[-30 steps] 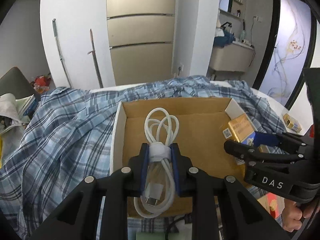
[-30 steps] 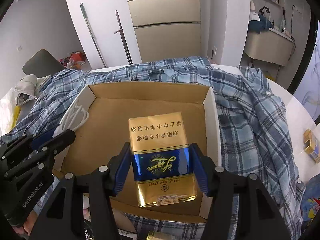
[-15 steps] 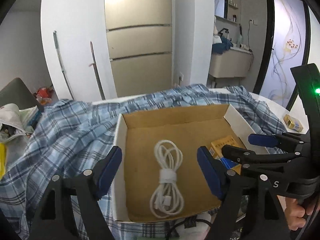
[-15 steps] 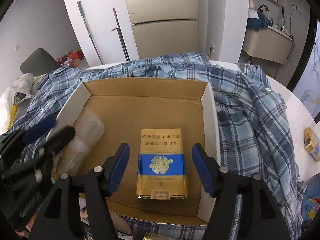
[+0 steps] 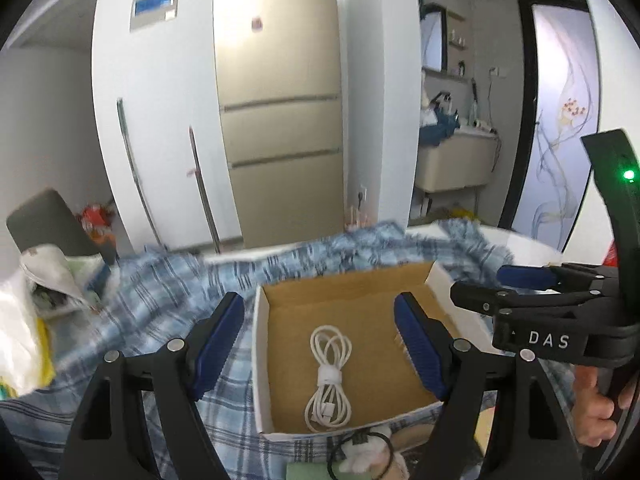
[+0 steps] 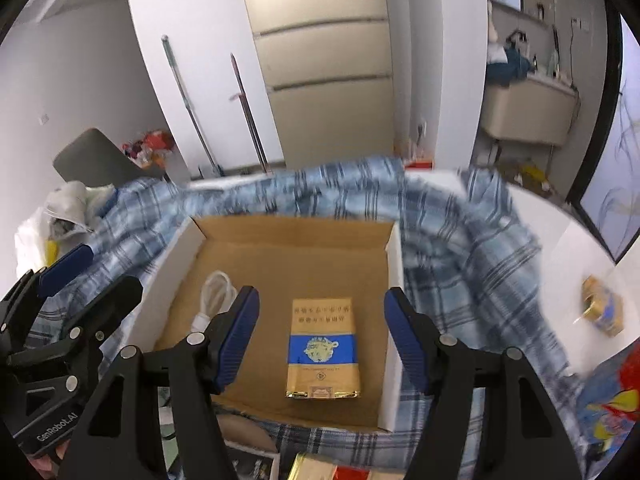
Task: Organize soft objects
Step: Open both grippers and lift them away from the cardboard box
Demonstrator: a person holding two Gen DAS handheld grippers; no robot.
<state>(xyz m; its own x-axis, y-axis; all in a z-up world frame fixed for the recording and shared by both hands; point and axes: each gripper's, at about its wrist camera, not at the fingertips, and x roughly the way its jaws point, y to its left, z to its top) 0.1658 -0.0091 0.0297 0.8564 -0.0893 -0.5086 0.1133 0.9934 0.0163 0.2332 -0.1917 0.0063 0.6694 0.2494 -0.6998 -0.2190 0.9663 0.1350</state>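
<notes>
The left gripper (image 5: 320, 330) and right gripper (image 6: 322, 322) both gape apart, gripping nothing. Below, a coiled white cable (image 5: 329, 376) lies by the shallow brown cardboard box's (image 6: 394, 264) left wall. A gold-and-blue foil packet (image 6: 323, 350) lies near its right wall.

The room was bright; glare washed the tall cabinet (image 5: 276, 40), the plaid cloth (image 6: 460, 232) smeared with blur, edges bowed.

Matt cardboard box (image 6: 280, 264), glossy foil pack (image 6: 323, 350).
</notes>
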